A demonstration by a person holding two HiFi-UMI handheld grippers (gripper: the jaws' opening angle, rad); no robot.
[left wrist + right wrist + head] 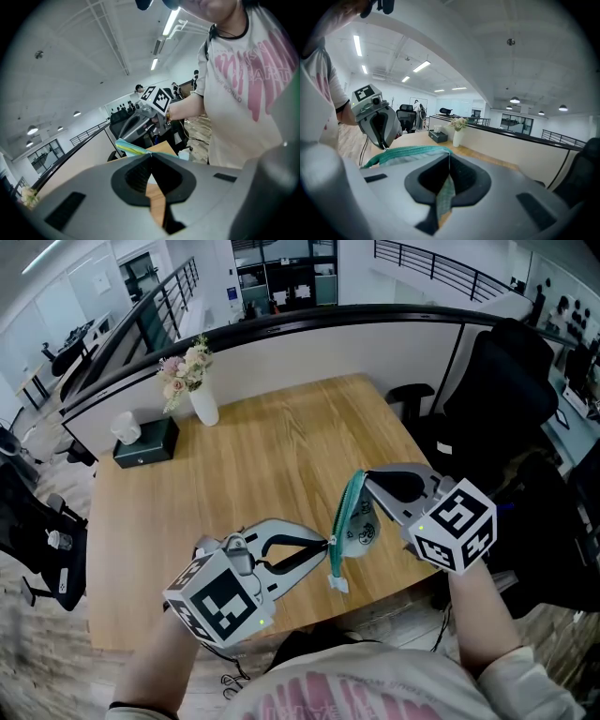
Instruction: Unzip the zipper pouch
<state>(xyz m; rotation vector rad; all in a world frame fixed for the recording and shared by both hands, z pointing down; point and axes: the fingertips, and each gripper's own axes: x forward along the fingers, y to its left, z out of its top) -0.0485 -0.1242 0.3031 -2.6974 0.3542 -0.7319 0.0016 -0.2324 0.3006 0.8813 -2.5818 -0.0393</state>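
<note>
- The surface (281, 446) is a light wooden top. It fills the middle of the head view.
- At its upper left stand a white vase (204, 409) with pale flowers and a black box (147, 441) with a white tissue sticking out.
- A low white wall (309, 348) with a dark rail on top runs behind the surface. Past it is a big bright office with long lights on the ceiling.
- A black chair (502, 381) stands at the upper right, just beside the surface.
- The zipper pouch (356, 526) is held up in the air over the near edge of the surface, in the lower middle of the frame, between the two grippers.
- The left gripper (325, 543) has its jaws pressed together, pinching the pouch's green zipper edge low down.
- The right gripper (366, 476) has its jaws pressed together too, pinching the top end of the pouch.
</note>
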